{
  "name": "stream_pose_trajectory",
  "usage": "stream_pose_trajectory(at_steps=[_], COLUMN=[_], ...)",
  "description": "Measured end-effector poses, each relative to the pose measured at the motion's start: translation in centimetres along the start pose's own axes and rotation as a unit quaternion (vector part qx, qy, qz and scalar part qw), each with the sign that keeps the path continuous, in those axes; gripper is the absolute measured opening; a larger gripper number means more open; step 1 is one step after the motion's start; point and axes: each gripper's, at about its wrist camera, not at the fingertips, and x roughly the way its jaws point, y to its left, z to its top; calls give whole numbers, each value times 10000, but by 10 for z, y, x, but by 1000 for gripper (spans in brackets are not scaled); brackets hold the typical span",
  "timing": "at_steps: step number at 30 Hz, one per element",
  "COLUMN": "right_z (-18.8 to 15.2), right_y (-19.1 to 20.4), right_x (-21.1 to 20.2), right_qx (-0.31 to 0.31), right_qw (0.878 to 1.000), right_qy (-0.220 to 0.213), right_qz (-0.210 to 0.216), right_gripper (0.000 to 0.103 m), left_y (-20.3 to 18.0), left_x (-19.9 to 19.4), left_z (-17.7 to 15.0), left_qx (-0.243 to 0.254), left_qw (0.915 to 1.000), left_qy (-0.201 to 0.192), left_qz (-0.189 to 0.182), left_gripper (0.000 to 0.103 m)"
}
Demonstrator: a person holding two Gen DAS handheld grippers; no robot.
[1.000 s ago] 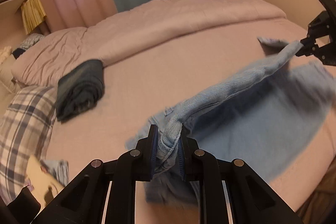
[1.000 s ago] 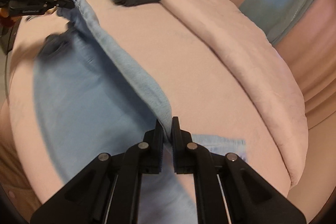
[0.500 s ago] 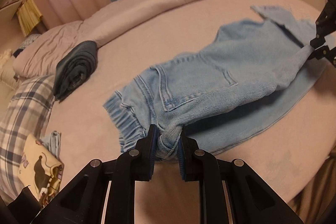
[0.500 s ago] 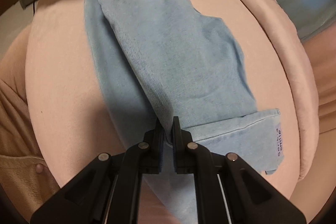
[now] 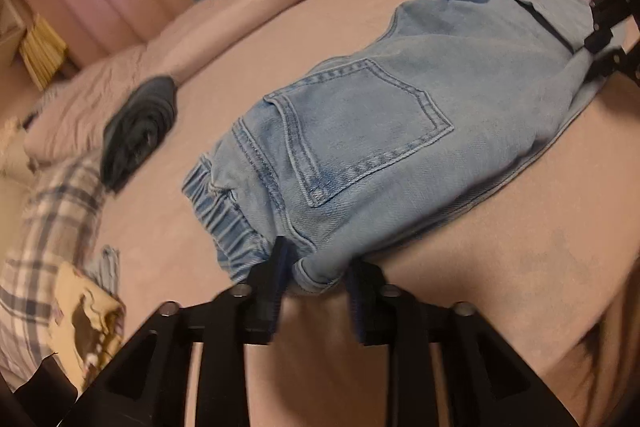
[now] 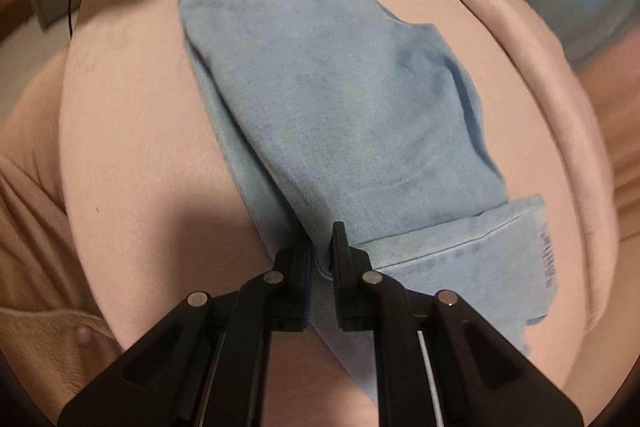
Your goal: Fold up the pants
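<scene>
Left wrist view: pants (image 5: 380, 131) are laid on the bed (image 5: 200, 235), already folded lengthwise, one leg on top of the other, back pocket (image 5: 360, 131) facing up. The left gripper (image 5: 316, 279) sits at the waistband end, jaws parted wider than the denim corner between them; the fabric looks slack there, so it is judged released or nearly so. The right gripper (image 5: 596, 47) is seen at the far hem end; its grip cannot be told from here. A dark rolled garment (image 5: 138, 133) lies well apart on the bed, beside a plaid pillow (image 5: 52, 219).

Right wrist view: the same pants (image 6: 340, 99) run away from the camera, the waistband far, the hems near. The right gripper (image 6: 322, 259) has its jaws narrowly apart with the edge of the top leg between them; the cloth seems to sit in the gap, yet whether it is pinched cannot be told. The lower leg's hem (image 6: 500, 251) sticks out to the side, so the legs are not fully aligned.

Progress, as a judgement: the lengthwise fold is done and set down. Left to do: hems to be squared, then the crosswise fold(s), hem end toward waistband.
</scene>
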Motion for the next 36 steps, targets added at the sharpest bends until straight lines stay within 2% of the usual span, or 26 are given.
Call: stream_pose_trajectory(at_steps=[1,2,3,4,6,8,10,13,15,16,19,25,26,28,29,30,31,32,33,34,36], right_z=[-1,-4,-5,-9,-17,-30,-43,-58,-64,-64,-60,-27,-22,-15,-13,-11,-9,-8,-9,-14,-25], right_y=[-9,-15,-23,-34,-53,-83,-114,-167,-201,-216,-240,-268,-268,-268,-265,-262,-258,-254,-252,-252,-252], right_x=[-3,-6,-12,-21,-37,-54,-61,-53,-37,-27,-8,33,37,52,59,65,67,66,64,60,49], right_qx=[202,343,548,844,1279,1884,2522,3596,4208,4431,4783,4991,4979,4898,4845,4733,4571,4448,4430,4555,4729], right_qw=[9996,9989,9972,9929,9836,9674,9512,9236,9021,8919,8733,8645,8650,8682,8706,8763,8850,8916,8935,8877,8796], right_qy=[-24,-40,-87,-224,-502,-885,-1097,-997,-707,-583,-386,140,214,488,675,831,875,843,729,592,321], right_qz=[187,319,507,809,1171,1441,1400,879,645,690,839,584,576,626,518,343,159,38,136,300,400], right_gripper=[15,18,24,35,49,51,53,56,57,56,56,55,55,55,54,50,38,33,19,9,7], left_y=[2,4,6,7,11,11,4,-28,-52,-68,-120,-178,-183,-196,-200,-205,-206,-208,-209,-210,-209], left_x=[-4,-12,-18,-26,-41,-45,-45,-37,-30,-27,-20,0,2,6,9,12,13,13,13,11,6], left_z=[1,2,2,2,4,12,25,59,79,91,127,162,164,166,167,166,166,165,165,165,163], left_qx=[-118,-266,-372,-503,-931,-1345,-1598,-1707,-1593,-1478,-943,-638,-602,-481,-442,-412,-420,-467,-493,-536,-559], left_qw=[9999,9995,9990,9980,9936,9866,9793,9637,9588,9567,9559,9446,9448,9481,9505,9536,9538,9537,9532,9521,9502], left_qy=[56,43,-31,-131,-367,-528,-653,-782,-794,-780,-744,-359,-341,-238,-172,-92,-73,-96,-111,-142,-187], left_qz=[-88,-180,-258,-365,-532,-763,-1058,-1896,-2216,-2384,-2679,-3198,-3203,-3134,-3072,-2983,-2973,-2971,-2982,-3008,-3059], left_gripper=[49,61,67,68,69,70,70,70,70,70,70,69,65,48,30,19,19,17,14,13,9])
